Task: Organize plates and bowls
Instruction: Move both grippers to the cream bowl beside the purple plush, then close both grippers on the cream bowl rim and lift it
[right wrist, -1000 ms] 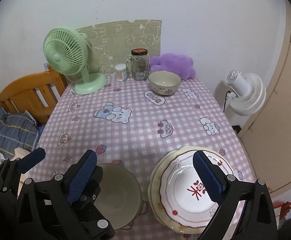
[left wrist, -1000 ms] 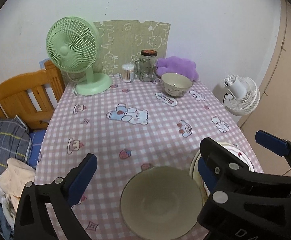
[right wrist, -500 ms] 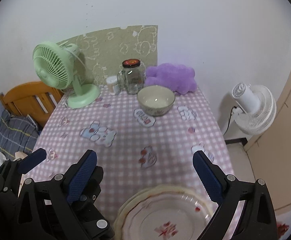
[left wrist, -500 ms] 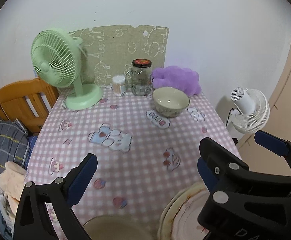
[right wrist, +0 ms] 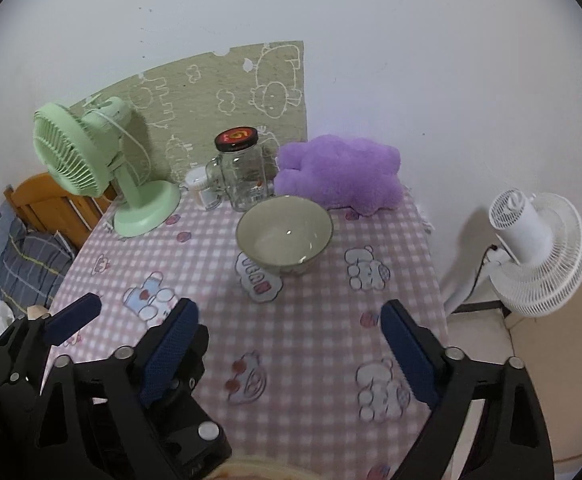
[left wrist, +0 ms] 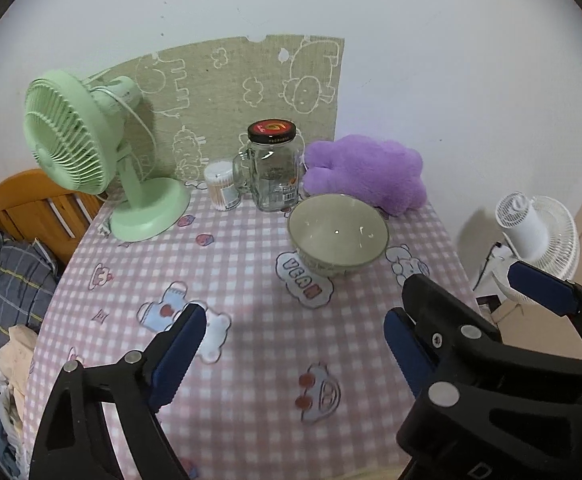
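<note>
Blue-padded fingers (left wrist: 173, 356) of our left gripper (left wrist: 291, 352) are spread wide and hold nothing over the pink checked surface (left wrist: 251, 380); our right gripper (right wrist: 287, 348) is just as wide open and empty. Farther off, the bowl (left wrist: 338, 236) sits upright near the far edge, just before the glass jar (left wrist: 275, 168) and purple plush (left wrist: 365, 174), with the green fan (left wrist: 87, 152) at far left

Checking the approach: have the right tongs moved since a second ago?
Yes. The right tongs have advanced toward the far bowl near the glass jar; the plates beneath them earlier have dropped to the frame's bottom edge.
</note>
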Action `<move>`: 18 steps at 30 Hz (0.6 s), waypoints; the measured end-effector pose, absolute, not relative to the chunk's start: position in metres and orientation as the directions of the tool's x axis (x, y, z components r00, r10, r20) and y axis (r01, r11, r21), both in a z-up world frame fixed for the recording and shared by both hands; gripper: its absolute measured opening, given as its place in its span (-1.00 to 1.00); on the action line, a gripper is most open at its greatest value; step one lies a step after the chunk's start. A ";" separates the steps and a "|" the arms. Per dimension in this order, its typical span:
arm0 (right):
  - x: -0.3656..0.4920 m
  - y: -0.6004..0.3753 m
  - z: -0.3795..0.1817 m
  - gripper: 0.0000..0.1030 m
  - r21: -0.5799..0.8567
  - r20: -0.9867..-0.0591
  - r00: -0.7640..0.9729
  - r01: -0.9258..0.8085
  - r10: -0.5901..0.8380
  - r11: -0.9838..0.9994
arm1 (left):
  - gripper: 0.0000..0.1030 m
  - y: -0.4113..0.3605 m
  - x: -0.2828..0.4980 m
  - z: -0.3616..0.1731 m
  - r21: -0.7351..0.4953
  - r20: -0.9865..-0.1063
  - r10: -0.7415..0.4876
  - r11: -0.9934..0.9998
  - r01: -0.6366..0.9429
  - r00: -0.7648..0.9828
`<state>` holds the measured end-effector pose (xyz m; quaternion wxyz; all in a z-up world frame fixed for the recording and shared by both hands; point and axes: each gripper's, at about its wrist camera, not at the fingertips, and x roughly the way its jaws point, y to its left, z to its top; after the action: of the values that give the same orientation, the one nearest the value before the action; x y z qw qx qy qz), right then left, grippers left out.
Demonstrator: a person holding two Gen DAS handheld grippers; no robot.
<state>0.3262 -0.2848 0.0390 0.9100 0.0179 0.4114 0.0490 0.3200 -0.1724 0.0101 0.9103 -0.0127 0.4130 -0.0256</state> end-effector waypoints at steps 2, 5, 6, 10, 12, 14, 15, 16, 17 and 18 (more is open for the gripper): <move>0.339 -0.290 0.035 0.76 0.078 -0.747 0.656 -0.079 0.110 0.994 | 0.66 -0.178 0.334 0.006 -0.034 -0.751 -0.043 0.999 0.027 0.659; 0.364 -0.296 0.027 0.76 0.080 -0.746 0.656 -0.086 0.117 0.993 | 0.54 -0.186 0.358 -0.001 -0.006 -0.754 -0.014 1.000 0.015 0.657; 0.368 -0.298 0.025 0.76 0.083 -0.746 0.656 -0.086 0.119 0.993 | 0.47 -0.187 0.364 -0.003 -0.005 -0.756 -0.012 1.000 0.013 0.654; 0.401 -0.305 0.012 0.76 0.122 -0.748 0.648 -0.076 0.142 0.990 | 0.41 -0.191 0.396 -0.015 -0.004 -0.770 -0.002 1.000 -0.002 0.638; 0.414 -0.308 0.007 0.70 0.122 -0.746 0.651 -0.069 0.137 0.990 | 0.34 -0.193 0.409 -0.021 0.011 -0.773 0.015 1.000 -0.011 0.634; 0.430 -0.309 -0.001 0.65 0.118 -0.752 0.647 -0.062 0.130 0.991 | 0.31 -0.195 0.423 -0.030 0.008 -0.780 0.016 1.000 -0.016 0.625; 0.437 -0.310 -0.005 0.65 0.122 -0.754 0.644 -0.057 0.130 0.991 | 0.31 -0.195 0.429 -0.034 0.000 -0.782 0.014 1.000 -0.022 0.623; 0.445 -0.311 -0.009 0.64 0.133 -0.754 0.644 -0.048 0.132 0.990 | 0.30 -0.194 0.436 -0.039 -0.008 -0.782 0.014 0.999 -0.032 0.623; 0.451 -0.312 -0.012 0.64 0.141 -0.752 0.645 -0.042 0.134 0.989 | 0.30 -0.195 0.442 -0.042 -0.007 -0.782 0.020 0.999 -0.040 0.623; 0.459 -0.312 -0.018 0.64 0.143 -0.754 0.643 -0.036 0.132 0.989 | 0.27 -0.195 0.447 -0.046 -0.001 -0.784 0.027 0.999 -0.045 0.621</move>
<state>0.4586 -0.3116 -0.0178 0.9046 0.0573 0.4199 0.0464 0.4469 -0.1950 -0.0455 0.9002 -0.0102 0.4350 0.0202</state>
